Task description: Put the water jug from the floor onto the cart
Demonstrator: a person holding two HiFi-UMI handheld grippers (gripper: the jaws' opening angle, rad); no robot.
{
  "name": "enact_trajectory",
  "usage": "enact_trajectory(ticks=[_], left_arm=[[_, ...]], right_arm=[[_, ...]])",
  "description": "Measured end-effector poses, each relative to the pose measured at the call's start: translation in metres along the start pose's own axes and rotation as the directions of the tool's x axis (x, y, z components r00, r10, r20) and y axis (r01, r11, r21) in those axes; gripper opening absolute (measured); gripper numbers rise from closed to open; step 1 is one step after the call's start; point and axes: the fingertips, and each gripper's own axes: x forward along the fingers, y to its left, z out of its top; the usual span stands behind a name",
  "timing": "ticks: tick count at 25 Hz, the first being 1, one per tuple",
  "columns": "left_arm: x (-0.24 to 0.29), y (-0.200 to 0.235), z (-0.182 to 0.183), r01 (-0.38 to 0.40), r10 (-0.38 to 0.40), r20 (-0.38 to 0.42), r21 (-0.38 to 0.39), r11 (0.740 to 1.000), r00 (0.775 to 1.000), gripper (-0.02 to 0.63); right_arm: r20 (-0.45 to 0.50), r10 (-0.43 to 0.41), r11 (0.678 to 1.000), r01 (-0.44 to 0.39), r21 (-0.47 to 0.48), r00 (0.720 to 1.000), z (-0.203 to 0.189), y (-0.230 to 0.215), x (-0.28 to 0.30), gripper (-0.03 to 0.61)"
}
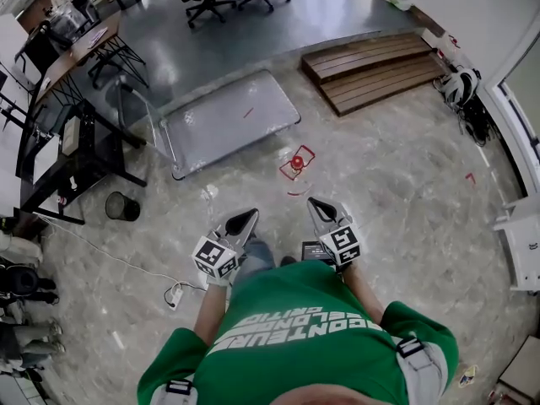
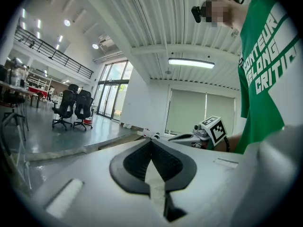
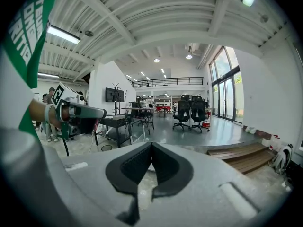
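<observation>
The water jug (image 1: 296, 164), seen from above with its red cap, stands on the floor inside a red tape square. Just beyond it to the left lies the cart (image 1: 229, 118), a flat grey platform with its handle at the far left end. My left gripper (image 1: 250, 216) and right gripper (image 1: 314, 202) hover side by side in front of my body, both short of the jug and apart from it. Each has its jaws shut with nothing between them. In the left gripper view the shut jaws (image 2: 151, 141) fill the foreground and the right gripper (image 2: 204, 132) shows beside them.
Wooden steps (image 1: 371, 66) lie at the back right, with a backpack (image 1: 460, 87) against the right wall. Black desks (image 1: 67, 142) and a round bin (image 1: 123, 206) stand at the left. A power strip (image 1: 173, 295) with its cable lies on the floor near my left side.
</observation>
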Motion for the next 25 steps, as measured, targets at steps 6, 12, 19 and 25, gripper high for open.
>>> enact_trajectory(ticks=[6,12,19,25], left_arm=[[0.015,0.004,0.002,0.022,-0.022,0.01,-0.008,1.0,1.0,0.01],[0.021,0.018,0.004,0.021,-0.021,0.011,-0.016,1.0,1.0,0.01],[0.029,0.035,0.008,0.019,-0.018,0.009,-0.021,1.0,1.0,0.01],[0.036,0.057,0.015,0.026,-0.026,0.014,-0.032,0.999,1.0,0.011]], right_arm=[[-0.012,-0.01,1.0,0.009,-0.01,1.0,0.003,-0.014,0.005,-0.006],[-0.009,0.0,1.0,0.0,-0.021,1.0,0.012,-0.015,0.02,-0.006],[-0.018,0.005,1.0,-0.005,-0.021,1.0,0.013,-0.021,0.036,-0.008],[-0.029,-0.01,1.0,0.009,-0.014,1.0,0.021,-0.031,0.053,-0.008]])
